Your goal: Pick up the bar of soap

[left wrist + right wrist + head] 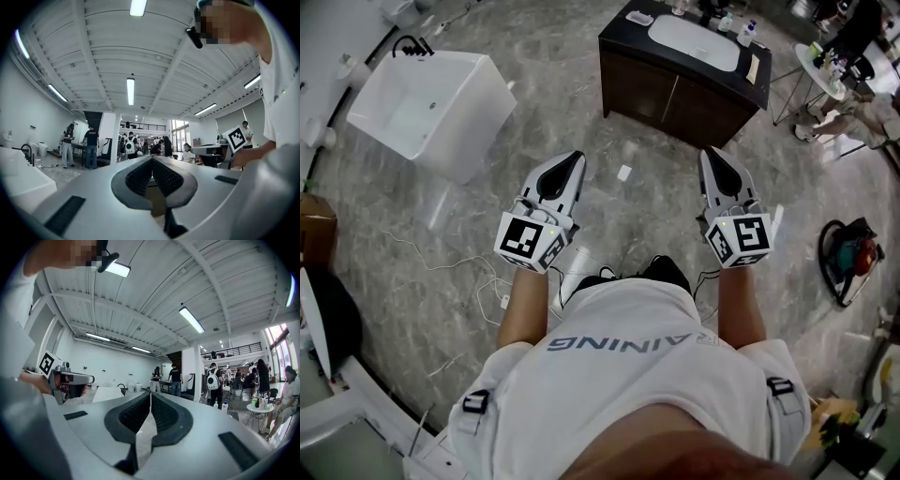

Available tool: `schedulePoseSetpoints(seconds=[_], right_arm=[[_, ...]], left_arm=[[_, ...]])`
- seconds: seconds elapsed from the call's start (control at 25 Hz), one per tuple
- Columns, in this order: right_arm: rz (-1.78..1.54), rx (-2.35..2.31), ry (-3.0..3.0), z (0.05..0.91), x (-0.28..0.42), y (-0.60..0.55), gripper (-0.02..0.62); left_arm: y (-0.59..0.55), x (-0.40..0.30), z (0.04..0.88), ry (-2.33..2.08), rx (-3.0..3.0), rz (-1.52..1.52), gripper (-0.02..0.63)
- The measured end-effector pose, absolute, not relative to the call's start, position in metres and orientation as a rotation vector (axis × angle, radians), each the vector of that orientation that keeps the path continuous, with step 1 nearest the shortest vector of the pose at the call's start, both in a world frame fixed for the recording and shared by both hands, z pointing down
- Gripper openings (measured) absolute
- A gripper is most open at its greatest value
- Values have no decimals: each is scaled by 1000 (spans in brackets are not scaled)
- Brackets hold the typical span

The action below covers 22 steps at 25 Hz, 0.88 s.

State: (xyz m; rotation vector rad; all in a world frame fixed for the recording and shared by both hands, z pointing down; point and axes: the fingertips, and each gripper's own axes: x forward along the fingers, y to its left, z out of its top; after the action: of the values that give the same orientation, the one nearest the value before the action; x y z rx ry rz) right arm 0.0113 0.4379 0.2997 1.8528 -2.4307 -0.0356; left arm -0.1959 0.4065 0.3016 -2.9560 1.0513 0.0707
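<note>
vanity counter [623,36] far off; bar of soap's direction unreadable.

- White shirt [628,352], head view: grey capitals "AINING" run across the fabric; any letters before them are lost in a fold.
- Left cube [532,240] and right cube [740,239]: black-and-white square code markers, with no letters or numbers.
- Black shirt [92,137] on a distant person, left gripper view: white print, too small to read.

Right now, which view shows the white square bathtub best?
Head view: the whole white square bathtub from above. Left gripper view catches only its rim at the edge; right gripper view shows it small, distant.
</note>
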Motion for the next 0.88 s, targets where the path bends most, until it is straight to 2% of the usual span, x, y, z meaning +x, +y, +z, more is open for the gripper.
schedulePoseSetpoints(seconds=[0.52,0.88], right_arm=[[-8,1830,-2470,312,25,351,21],[39,1781,-2538,320,70,259,21]], left_arm=[[329,-184,310,1078,-2937,17,8],[248,-139,306,1146,-2901,-35,8]])
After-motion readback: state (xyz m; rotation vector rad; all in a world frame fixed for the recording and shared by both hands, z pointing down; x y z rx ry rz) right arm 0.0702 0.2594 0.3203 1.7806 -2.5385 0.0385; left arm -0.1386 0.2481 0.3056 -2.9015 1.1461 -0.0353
